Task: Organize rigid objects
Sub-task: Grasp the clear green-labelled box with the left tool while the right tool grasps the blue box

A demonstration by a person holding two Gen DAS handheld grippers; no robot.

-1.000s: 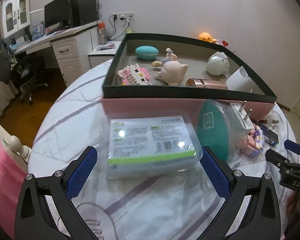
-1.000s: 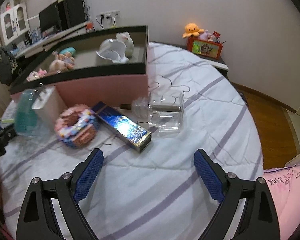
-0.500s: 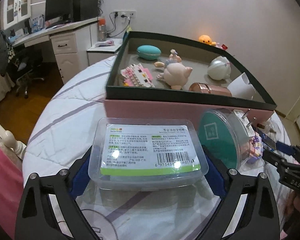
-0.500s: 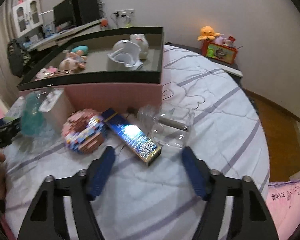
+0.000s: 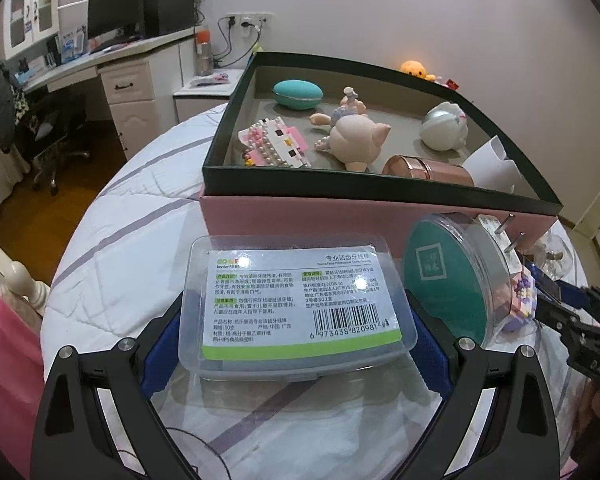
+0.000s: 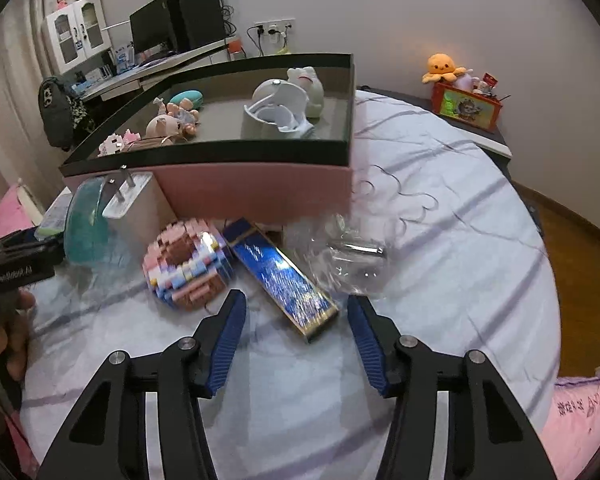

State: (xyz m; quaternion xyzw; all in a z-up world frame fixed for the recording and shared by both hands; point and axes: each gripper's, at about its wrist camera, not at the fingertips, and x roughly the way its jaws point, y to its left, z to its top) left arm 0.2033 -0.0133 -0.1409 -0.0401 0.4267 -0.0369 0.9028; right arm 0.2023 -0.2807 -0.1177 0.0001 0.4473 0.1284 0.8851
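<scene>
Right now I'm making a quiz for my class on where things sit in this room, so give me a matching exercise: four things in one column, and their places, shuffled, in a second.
Things:
1. clear plastic case
2. teal pod
3. blue box
4. orange octopus toy

Places:
A. inside the black-rimmed tray
B. on the bedcover, just ahead of the right gripper, whose jaws are closing
C. between the jaws of the left gripper
D. beside the red box by the wall

Pairs: 1-C, 2-A, 3-B, 4-D
</scene>
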